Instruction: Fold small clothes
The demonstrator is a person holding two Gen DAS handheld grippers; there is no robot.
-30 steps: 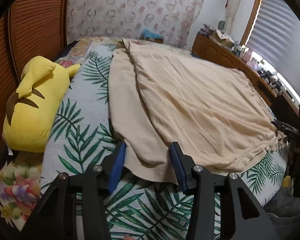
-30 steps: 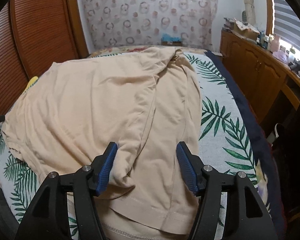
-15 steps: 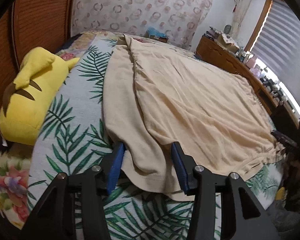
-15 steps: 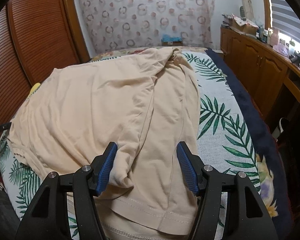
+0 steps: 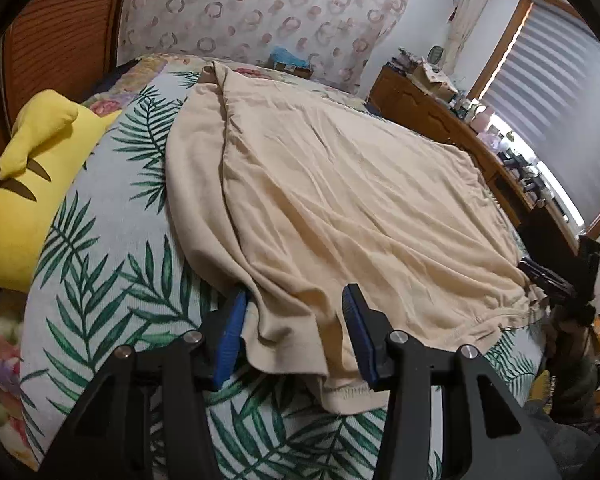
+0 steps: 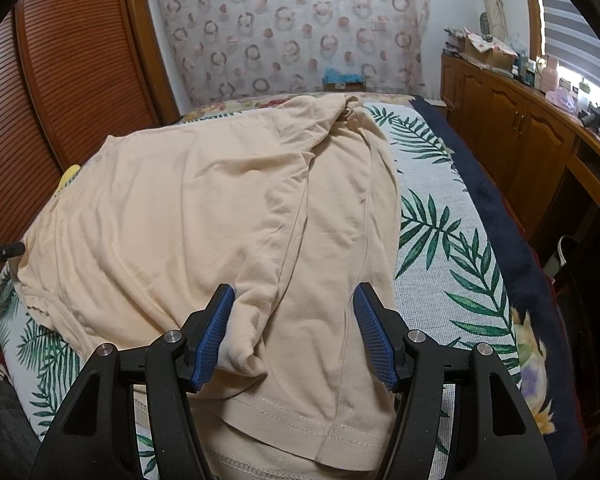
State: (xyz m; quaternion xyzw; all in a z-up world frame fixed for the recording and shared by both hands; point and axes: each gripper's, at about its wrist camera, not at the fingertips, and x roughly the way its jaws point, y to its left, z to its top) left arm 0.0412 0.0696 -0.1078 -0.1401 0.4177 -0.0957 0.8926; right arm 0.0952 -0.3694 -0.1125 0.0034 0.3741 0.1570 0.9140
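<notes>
On the bed (image 5: 112,280), over a leaf-print cover, a beige shirt (image 5: 340,208) lies spread out, its sides folded in over the middle. The left gripper (image 5: 294,330) sits at the shirt's near left corner, jaws apart, with a loose fold of hem between the blue pads (image 5: 230,332) but not pinched. The right gripper (image 6: 296,332) sits at the near right corner, jaws apart too, straddling a folded sleeve edge. A yellow plush (image 5: 24,184) lies at the bed's left. A wooden cabinet (image 6: 512,128) runs along the right.
</notes>
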